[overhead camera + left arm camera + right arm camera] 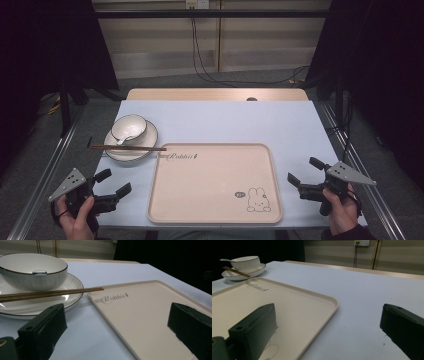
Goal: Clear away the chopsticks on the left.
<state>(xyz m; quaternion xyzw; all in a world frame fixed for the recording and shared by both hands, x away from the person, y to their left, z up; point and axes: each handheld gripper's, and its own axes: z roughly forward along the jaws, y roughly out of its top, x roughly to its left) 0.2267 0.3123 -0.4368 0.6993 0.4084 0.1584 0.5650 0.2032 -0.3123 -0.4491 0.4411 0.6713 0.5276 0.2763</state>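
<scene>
Both jaws are wide apart and hold nothing: the left gripper [114, 184] and right gripper [303, 172] wait at the table's near corners. Nothing has started, I think. The chopsticks [128, 147] on the plate [131, 153] by the tray [215, 182] look like the next thing to grab.

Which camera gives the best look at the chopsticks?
The left gripper view: the chopsticks lie close up across the plate rim, tips over the tray edge. The high view shows their full length, small. The right gripper view shows them far off, partly cut by the frame.
</scene>
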